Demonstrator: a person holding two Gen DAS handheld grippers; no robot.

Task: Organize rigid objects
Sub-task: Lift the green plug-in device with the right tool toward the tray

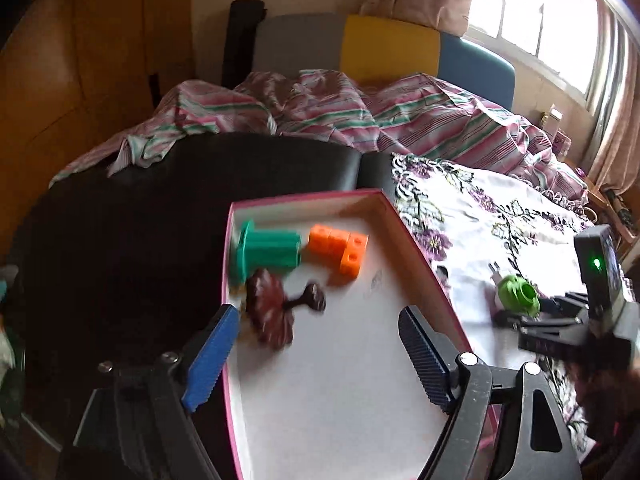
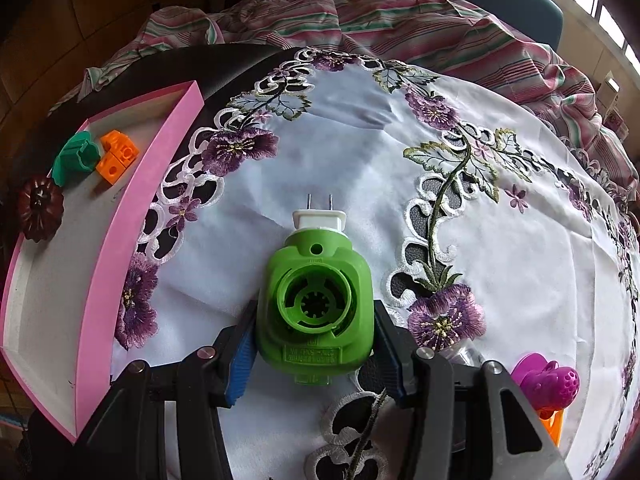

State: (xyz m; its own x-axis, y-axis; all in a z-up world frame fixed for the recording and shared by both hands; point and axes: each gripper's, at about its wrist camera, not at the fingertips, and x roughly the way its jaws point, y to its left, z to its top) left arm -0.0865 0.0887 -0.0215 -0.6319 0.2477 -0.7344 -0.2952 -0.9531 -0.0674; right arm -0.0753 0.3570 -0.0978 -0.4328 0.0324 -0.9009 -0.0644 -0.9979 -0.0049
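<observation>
The right gripper [image 2: 314, 360] is clamped on a green plug-in device [image 2: 314, 304], its blue pads pressed to the device's left and right sides. The device lies on the white embroidered tablecloth [image 2: 360, 152], with its white plug end and two prongs pointing to the far side. Near and to the right of this gripper, a magenta perforated piece [image 2: 550, 384] lies on the cloth, with something orange just below it.

The left gripper [image 1: 316, 356] stands wide with nothing between its pads, hanging over the near part of the pink-edged box [image 1: 416, 240]. No earlier picture shows how it came to that. Beyond its fingertips, inside the box, lies a dark brown flower-shaped piece [image 1: 272, 312], blurred. Farther in lie a teal flanged cylinder [image 1: 268, 252] and, just to its right, an orange block of joined cubes [image 1: 340, 248]. The box sits to the left of the tablecloth on a dark surface [image 1: 160, 220]. At the far side, a striped cloth [image 1: 320, 112] lies bunched.
</observation>
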